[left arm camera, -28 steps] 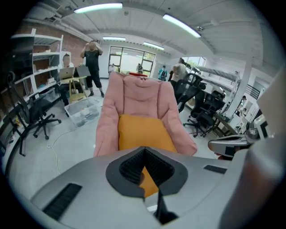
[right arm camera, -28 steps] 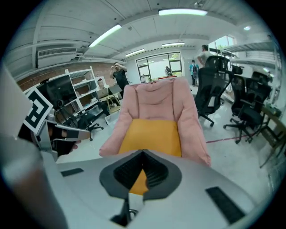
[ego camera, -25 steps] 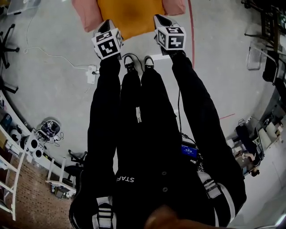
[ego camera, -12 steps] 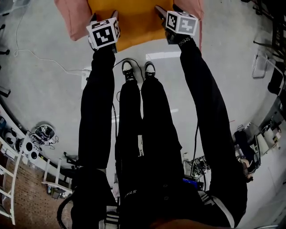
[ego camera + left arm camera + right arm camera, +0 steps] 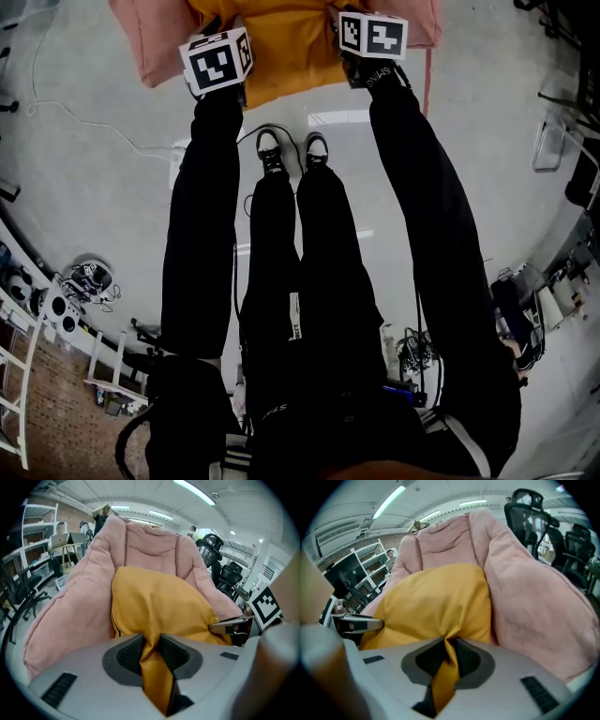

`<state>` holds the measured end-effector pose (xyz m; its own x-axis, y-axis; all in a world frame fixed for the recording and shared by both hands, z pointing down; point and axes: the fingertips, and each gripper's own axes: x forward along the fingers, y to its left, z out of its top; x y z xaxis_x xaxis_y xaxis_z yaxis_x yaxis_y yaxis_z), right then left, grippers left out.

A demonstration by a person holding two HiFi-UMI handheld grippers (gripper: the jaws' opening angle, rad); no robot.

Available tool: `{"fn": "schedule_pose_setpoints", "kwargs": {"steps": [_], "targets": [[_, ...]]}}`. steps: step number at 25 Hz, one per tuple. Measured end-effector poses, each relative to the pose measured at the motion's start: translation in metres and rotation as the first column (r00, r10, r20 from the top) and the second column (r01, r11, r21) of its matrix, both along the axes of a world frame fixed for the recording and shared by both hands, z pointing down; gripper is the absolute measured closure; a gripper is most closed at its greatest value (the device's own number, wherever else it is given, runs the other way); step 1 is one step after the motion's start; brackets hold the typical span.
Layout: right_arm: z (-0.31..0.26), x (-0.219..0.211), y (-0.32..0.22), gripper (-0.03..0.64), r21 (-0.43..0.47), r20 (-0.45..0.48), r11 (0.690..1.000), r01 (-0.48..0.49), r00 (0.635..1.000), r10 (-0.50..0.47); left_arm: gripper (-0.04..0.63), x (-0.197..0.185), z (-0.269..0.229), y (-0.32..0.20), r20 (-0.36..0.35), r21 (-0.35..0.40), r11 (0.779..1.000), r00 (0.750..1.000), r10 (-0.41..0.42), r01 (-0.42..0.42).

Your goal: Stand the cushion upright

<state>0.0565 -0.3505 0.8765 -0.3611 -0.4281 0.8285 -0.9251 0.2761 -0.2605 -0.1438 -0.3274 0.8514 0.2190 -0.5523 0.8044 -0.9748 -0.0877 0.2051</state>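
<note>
A mustard-yellow cushion (image 5: 281,47) lies slumped on a pink bean-bag chair (image 5: 150,42) at the top of the head view. My left gripper (image 5: 217,37) is at the cushion's near left corner and my right gripper (image 5: 352,23) at its near right corner. In the left gripper view a fold of the cushion (image 5: 159,606) is pinched between the left gripper (image 5: 151,651) pads. The right gripper view shows the right gripper (image 5: 449,656) pinching the cushion (image 5: 436,606) the same way. Both pairs of jaws have just been closing on the fabric.
The bean-bag chair (image 5: 70,616) rises behind and around the cushion. The person's shoes (image 5: 291,150) stand just in front of it. A white cable and power strip (image 5: 183,150) lie on the floor to the left. Office chairs (image 5: 529,517) and shelves (image 5: 37,527) stand behind.
Both grippers have moved up the picture, from the cushion's near edge onto its near corners. The person has leaned further forward.
</note>
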Motion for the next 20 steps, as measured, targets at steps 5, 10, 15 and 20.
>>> {"fn": "schedule_pose_setpoints", "kwargs": {"steps": [5,10,15,20], "targets": [[-0.032,-0.003,0.007,0.595,0.106,-0.058,0.994,0.003,0.998,0.003,0.563,0.002,-0.030,0.005,0.045,0.066,0.997,0.998,-0.035,0.032],[-0.073,0.000,0.025,0.597,0.166,-0.083,0.986,-0.001,0.996,0.015,0.584,0.003,-0.072,0.019,0.085,0.135,0.989,0.994,-0.064,0.052],[-0.116,0.009,0.046,0.597,0.199,-0.084,0.980,-0.004,0.996,0.021,0.586,0.011,-0.110,0.043,0.105,0.159,0.985,0.990,-0.092,0.074],[-0.166,0.016,0.063,0.597,0.250,-0.077,0.968,-0.001,0.997,0.021,0.588,0.018,-0.152,0.068,0.121,0.189,0.976,0.984,-0.131,0.107]]}}
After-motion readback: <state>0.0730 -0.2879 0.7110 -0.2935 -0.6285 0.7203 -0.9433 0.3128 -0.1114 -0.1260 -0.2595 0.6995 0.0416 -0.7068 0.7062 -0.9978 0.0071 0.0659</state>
